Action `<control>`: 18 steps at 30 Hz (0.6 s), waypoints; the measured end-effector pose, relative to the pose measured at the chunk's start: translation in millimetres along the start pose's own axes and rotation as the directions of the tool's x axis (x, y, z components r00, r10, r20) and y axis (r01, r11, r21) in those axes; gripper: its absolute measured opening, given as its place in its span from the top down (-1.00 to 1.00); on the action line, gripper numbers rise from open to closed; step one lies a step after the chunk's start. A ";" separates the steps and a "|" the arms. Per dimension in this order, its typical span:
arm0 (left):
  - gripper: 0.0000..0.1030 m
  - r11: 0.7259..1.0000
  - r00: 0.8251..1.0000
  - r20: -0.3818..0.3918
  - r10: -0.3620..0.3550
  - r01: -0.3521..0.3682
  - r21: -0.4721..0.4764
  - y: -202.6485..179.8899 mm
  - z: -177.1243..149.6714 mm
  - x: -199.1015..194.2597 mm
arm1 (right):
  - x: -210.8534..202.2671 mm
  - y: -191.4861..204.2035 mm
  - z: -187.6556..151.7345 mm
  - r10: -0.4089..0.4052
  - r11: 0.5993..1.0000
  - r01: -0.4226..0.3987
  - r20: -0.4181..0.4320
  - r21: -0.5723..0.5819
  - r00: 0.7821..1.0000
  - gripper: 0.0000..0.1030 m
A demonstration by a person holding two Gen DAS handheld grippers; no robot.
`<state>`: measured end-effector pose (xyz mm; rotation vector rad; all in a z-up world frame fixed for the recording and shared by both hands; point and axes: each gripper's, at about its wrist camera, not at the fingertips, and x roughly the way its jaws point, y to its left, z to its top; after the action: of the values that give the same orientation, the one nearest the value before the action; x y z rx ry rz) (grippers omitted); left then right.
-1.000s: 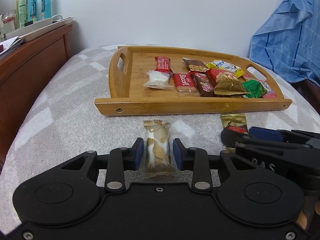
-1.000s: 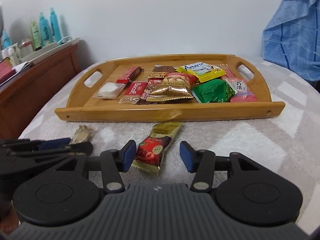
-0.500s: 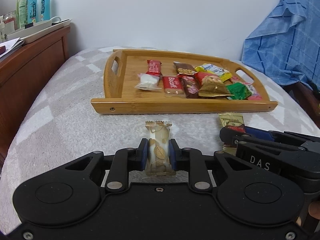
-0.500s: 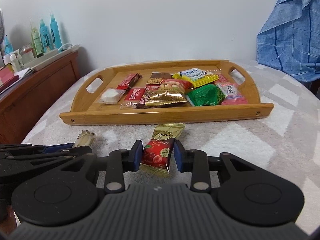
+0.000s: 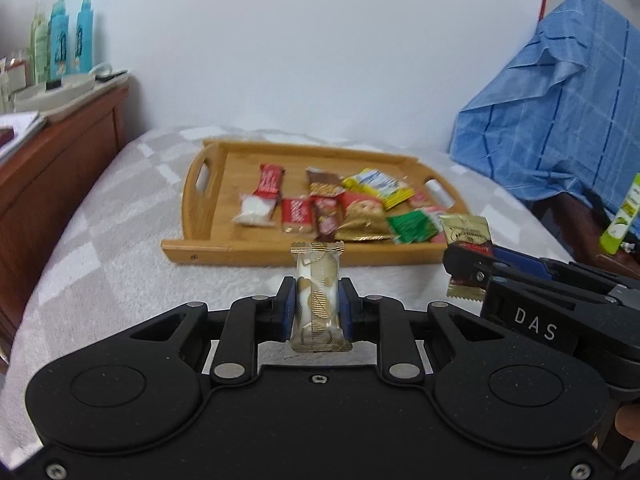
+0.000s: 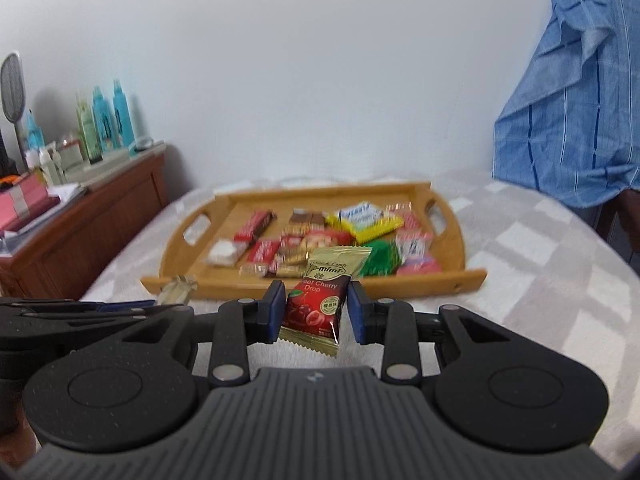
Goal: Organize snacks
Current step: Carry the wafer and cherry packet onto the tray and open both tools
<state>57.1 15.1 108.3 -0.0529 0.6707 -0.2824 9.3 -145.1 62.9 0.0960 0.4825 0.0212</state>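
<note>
My left gripper (image 5: 318, 306) is shut on a white and gold wrapped snack (image 5: 319, 300) and holds it upright above the blanket. My right gripper (image 6: 316, 310) is shut on a red and gold cherry drop packet (image 6: 320, 300), lifted off the blanket. The wooden tray (image 5: 192, 200) lies ahead with several snack packets (image 5: 340, 212) in it; it also shows in the right wrist view (image 6: 456, 236). The right gripper with its packet (image 5: 466, 240) shows at the right of the left wrist view. The left gripper with its snack (image 6: 178, 288) shows at the left of the right wrist view.
The tray rests on a grey and white checked blanket (image 5: 100, 248). A wooden cabinet (image 5: 52, 168) with bottles (image 5: 68, 40) stands at the left. A blue cloth (image 5: 560, 112) hangs at the right.
Both grippers closed on their snacks and lifted them off the blanket. Both have pulled up and back, so the tray looks farther away.
</note>
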 end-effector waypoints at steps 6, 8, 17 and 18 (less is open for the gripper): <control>0.59 0.999 0.998 0.056 -0.033 0.033 0.005 -15.5 21.8 -26.4 | -17.3 -3.2 20.9 0.045 0.999 -0.045 0.038 0.006 0.998 0.27; 0.59 0.999 0.997 0.069 -0.036 0.036 0.000 -17.5 30.8 -32.3 | -20.1 -4.3 28.8 0.064 0.998 -0.065 0.051 0.017 0.997 0.27; 0.59 0.999 0.991 0.129 -0.028 0.032 -0.029 -8.8 73.9 -33.6 | -11.5 -18.7 61.6 0.119 0.989 -0.130 0.134 0.077 0.984 0.27; 0.59 0.999 0.990 0.135 -0.026 0.030 -0.028 -6.9 77.8 -30.5 | -8.4 -21.1 63.0 0.131 0.986 -0.145 0.145 0.086 0.981 0.27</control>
<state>80.9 13.5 188.7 -0.1089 0.5401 -0.2929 31.1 -171.9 120.2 0.2241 0.3364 0.1268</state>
